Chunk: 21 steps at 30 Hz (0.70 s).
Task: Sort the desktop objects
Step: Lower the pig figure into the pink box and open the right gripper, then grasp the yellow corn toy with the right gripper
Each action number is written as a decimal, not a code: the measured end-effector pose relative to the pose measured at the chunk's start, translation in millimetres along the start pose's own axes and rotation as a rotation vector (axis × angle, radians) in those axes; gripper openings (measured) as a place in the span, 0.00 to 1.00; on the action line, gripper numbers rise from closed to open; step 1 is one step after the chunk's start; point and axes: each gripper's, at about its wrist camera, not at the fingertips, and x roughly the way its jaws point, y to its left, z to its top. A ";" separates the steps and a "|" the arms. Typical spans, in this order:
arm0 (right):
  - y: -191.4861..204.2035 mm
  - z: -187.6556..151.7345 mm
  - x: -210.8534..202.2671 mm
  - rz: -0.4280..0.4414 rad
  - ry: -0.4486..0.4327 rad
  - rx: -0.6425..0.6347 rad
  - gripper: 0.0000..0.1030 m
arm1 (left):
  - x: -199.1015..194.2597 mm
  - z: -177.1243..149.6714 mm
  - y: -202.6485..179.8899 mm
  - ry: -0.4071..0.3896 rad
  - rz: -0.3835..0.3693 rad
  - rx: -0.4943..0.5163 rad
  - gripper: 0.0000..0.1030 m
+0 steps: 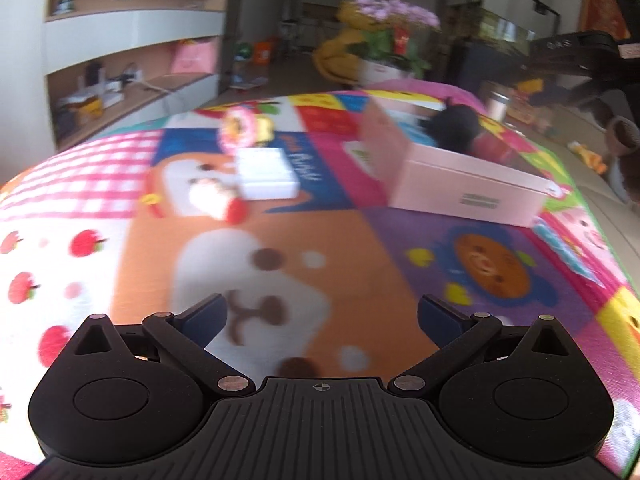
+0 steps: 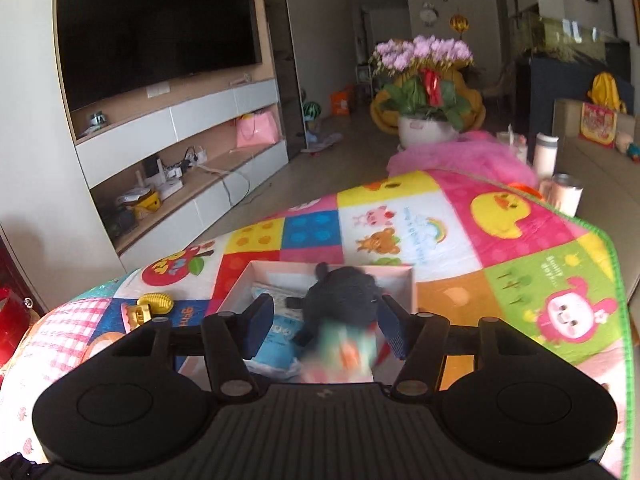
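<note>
A pink box (image 1: 464, 176) stands on the colourful mat at the right in the left wrist view, with a dark plush toy (image 1: 456, 124) inside. My left gripper (image 1: 322, 318) is open and empty, low over the mat. Ahead of it lie a white flat box (image 1: 266, 174), a small white and red toy (image 1: 214, 198) and a pink and yellow toy (image 1: 244, 126). My right gripper (image 2: 324, 326) is open over the pink box (image 2: 240, 284). Between its fingers I see the dark plush toy (image 2: 344, 294), a blurred green and orange item (image 2: 344, 350) and a blue packet (image 2: 278, 342).
The mat (image 2: 440, 224) covers a low table and ends at a green edge on the right. A yellow toy (image 2: 154, 304) lies left of the box. A white flask (image 2: 546, 154) and a cup (image 2: 562, 194) stand beyond the far right edge. A flower pot (image 2: 428, 128) stands behind.
</note>
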 end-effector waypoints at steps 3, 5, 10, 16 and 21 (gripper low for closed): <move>11.1 -0.4 8.7 0.017 0.033 0.001 0.56 | 2.3 0.5 15.2 -0.020 0.037 -0.041 1.00; 25.6 2.3 15.5 0.049 0.057 -0.012 0.57 | 3.1 2.7 27.0 -0.029 0.035 -0.099 1.00; 84.9 11.6 48.1 0.158 0.133 -0.078 0.70 | 1.8 3.5 45.5 -0.072 0.032 -0.187 1.00; 177.4 9.2 126.1 0.255 0.272 -0.165 0.84 | -4.2 -0.6 47.3 -0.118 -0.005 -0.195 1.00; 229.8 -1.8 194.2 0.186 0.315 -0.233 0.85 | -5.2 -2.0 51.2 -0.130 -0.019 -0.227 1.00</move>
